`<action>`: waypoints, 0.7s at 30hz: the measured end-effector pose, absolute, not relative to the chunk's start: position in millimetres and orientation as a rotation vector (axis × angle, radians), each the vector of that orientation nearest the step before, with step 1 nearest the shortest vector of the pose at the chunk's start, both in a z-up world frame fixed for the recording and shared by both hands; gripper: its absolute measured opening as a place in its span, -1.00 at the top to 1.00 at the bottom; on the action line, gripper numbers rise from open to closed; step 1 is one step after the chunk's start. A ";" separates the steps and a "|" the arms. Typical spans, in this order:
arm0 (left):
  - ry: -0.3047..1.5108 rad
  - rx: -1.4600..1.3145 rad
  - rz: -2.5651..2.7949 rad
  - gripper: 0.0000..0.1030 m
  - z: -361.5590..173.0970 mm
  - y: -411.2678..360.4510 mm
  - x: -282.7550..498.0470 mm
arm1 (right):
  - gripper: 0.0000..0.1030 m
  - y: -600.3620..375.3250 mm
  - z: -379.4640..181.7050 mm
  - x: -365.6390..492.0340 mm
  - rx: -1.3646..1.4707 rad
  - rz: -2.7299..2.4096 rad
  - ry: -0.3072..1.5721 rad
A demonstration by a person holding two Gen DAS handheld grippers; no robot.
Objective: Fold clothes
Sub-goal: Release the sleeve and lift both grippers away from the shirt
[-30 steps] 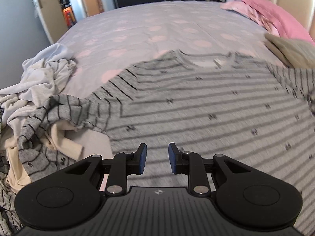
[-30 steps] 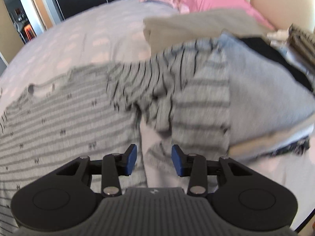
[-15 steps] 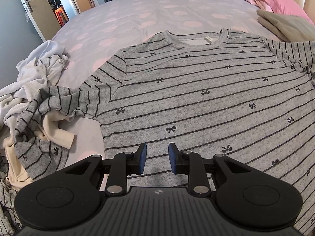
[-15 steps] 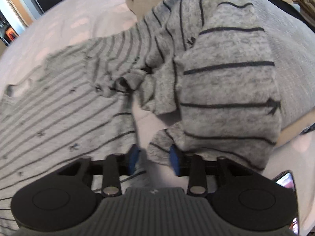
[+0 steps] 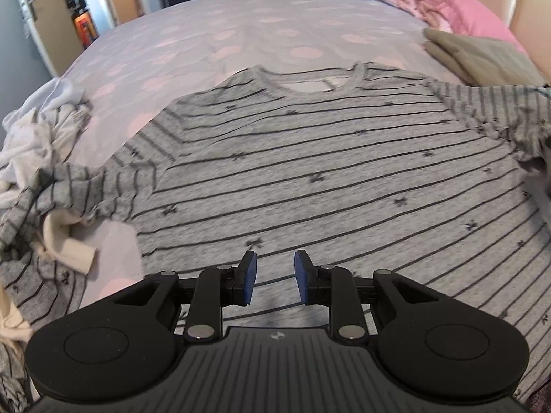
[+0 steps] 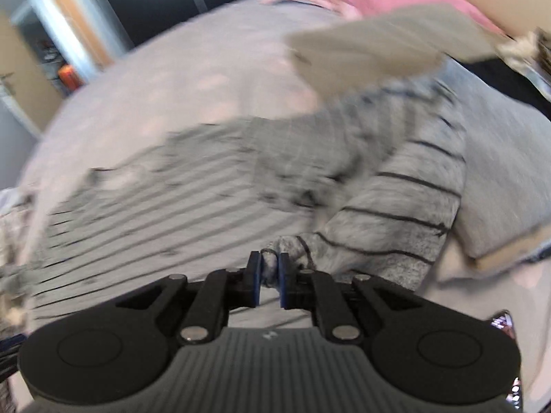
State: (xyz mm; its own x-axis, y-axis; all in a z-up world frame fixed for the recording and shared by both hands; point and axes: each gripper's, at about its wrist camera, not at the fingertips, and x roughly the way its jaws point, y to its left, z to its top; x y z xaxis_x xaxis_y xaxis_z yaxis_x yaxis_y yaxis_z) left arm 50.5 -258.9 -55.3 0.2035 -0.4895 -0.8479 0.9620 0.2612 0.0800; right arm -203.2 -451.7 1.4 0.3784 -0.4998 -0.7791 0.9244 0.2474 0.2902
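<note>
The right gripper (image 6: 269, 277) has just been closing and is now pinching the end of the sleeve (image 6: 389, 220) of the striped shirt (image 5: 327, 186), which is lying flat on the bed (image 5: 213, 31). The left gripper (image 5: 272, 277) is hanging over the shirt's bottom part, partly open and holding nothing. I think the sleeve should be lifted gently and laid across the shirt, without tugging it crooked. A grey folded stack (image 6: 499, 172) is lying under the sleeve, and a messy clothes pile (image 5: 41, 158) is touching the other sleeve, so both could get in the way.

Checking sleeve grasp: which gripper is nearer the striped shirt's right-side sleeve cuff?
Right. The right gripper is pinching the sleeve cuff; the left gripper hovers open over the shirt's lower body.
</note>
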 end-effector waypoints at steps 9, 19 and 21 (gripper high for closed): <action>0.776 0.730 -1.261 0.57 -52.3 -268.5 22.3 | 0.78 -417.6 2.2 -124.9 0.808 -0.744 0.722; 0.745 0.731 -1.489 0.55 -58.6 -274.7 -23.4 | 0.27 -412.2 -16.4 -106.4 0.775 -0.722 0.752; 0.760 0.718 -1.516 0.50 -61.5 -278.4 -30.6 | 0.15 -413.8 -11.4 -113.6 0.781 -0.724 0.725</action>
State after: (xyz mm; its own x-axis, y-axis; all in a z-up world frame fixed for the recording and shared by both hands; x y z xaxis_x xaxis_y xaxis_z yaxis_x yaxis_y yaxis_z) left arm -30.6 -278.4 -61.5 -0.0748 -0.5893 -0.8045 0.9972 -0.0517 -0.0549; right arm -113.6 -413.8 -11.4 0.5437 -0.2936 -0.7862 0.7858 0.5071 0.3540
